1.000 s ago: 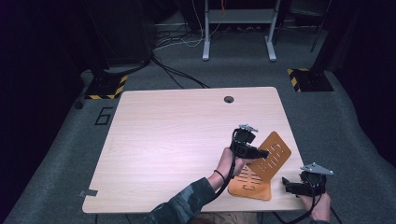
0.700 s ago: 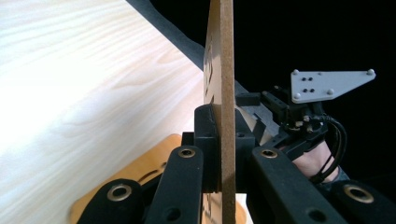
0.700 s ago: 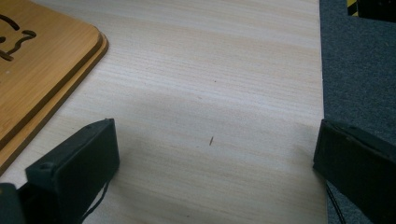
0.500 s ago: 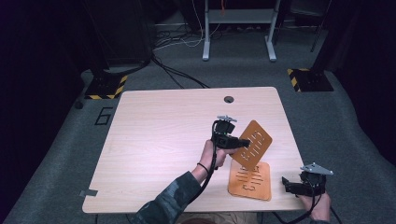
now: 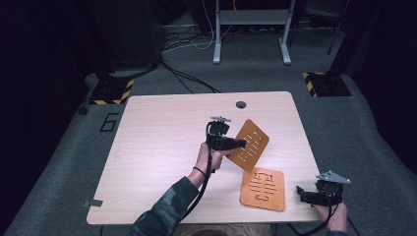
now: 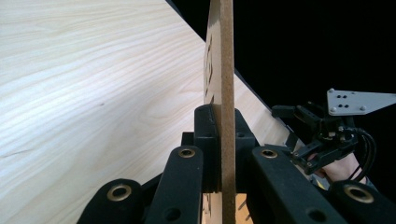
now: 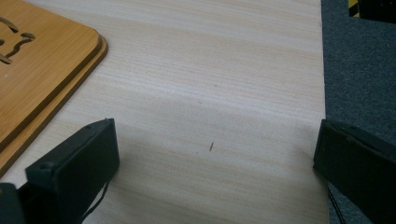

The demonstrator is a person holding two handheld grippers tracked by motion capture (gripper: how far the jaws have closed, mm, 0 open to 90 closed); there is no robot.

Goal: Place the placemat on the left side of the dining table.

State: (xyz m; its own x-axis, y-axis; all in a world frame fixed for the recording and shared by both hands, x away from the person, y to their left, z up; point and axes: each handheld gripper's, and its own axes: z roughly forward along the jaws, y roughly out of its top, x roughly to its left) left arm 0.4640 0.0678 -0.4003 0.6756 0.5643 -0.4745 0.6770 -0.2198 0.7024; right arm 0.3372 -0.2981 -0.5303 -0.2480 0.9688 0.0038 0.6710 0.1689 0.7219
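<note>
Left hand-held gripper [image 5: 239, 143] clamped on one edge of a thin orange slotted board [image 5: 251, 144], held clear above the bench [image 5: 162, 147] mid-right. A second board [image 5: 263, 189] lies flat near the front right corner. Right hand-held gripper [image 5: 301, 192] jaws wide apart, empty, at the bench's right front edge.

Judgement: rigid, light sheet; smooth faces, so grip at the edge, away from the cutouts. Held board is tilted, its long axis running from gripper toward the far right
</note>
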